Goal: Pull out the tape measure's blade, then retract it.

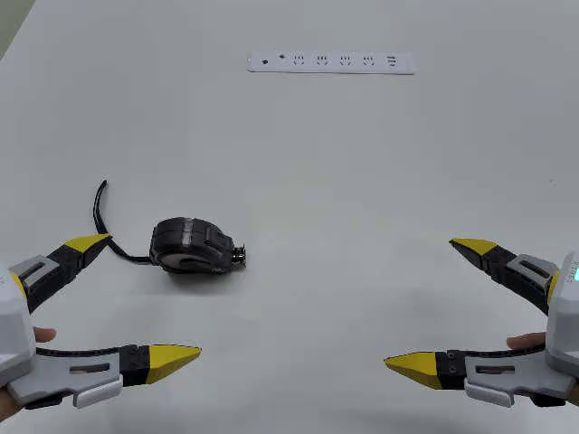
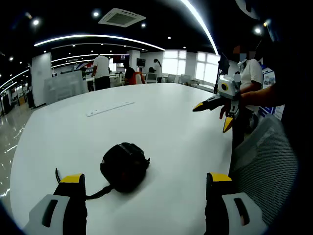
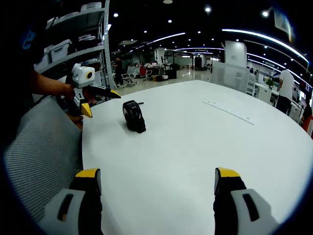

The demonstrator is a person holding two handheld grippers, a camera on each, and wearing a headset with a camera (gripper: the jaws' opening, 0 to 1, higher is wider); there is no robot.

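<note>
- Tape measure (image 1: 193, 246): resting on the white bench (image 1: 344, 181), left of centre. Blade fully wound in, hook tab (image 1: 241, 255) at the end facing right, black strap (image 1: 99, 210) trailing off to the left.
- Likely handling: compact hard case with ribbed grips, probably dense for its size, so good purchase across the body. Could skid on the smooth top if tugged unheld. Blade presumably thin and springy, liable to snap back on release.
- Best hold, as judged: one gripper clamped across the case, the other pinching the hook tab. Small target, easy to miss.
- Left gripper (image 1: 154, 294): low at the near left, fingers (image 1: 170, 358) spread wide with nothing held. Upper tip close beside the strap. Case just ahead, framed between the tips in the left gripper view.
- Right gripper (image 1: 418, 301): near right, well apart from the tape measure, likewise wide open and empty, tips angled inward.
- Power strip (image 1: 331, 62): at the far side, well apart from the work.
</note>
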